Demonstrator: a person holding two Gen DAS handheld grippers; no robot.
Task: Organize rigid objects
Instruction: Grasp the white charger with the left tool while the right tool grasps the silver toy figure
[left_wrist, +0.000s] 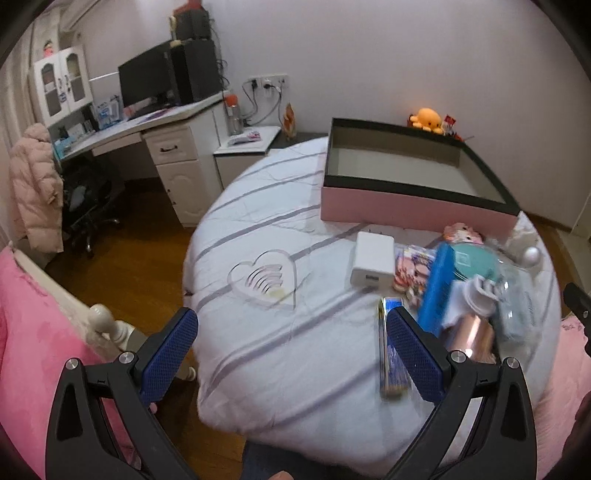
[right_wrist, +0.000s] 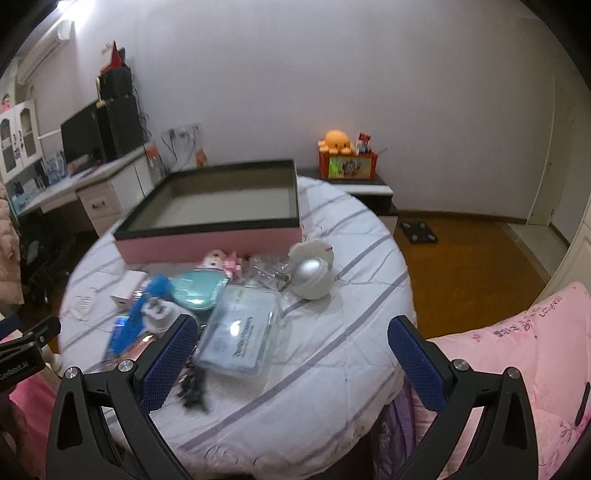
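we: both grippers, left gripper (left_wrist: 291, 325) and right gripper (right_wrist: 291, 332), apart, empty | clear plastic case (right_wrist: 238, 334) on bed, near pink box (right_wrist: 210, 245) | light, stiff, slick: grip long edges

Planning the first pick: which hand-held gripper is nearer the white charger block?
Left. The left hand-held gripper is open just short of the white charger block; the right hand-held gripper sits farther right, beyond the clutter pile.
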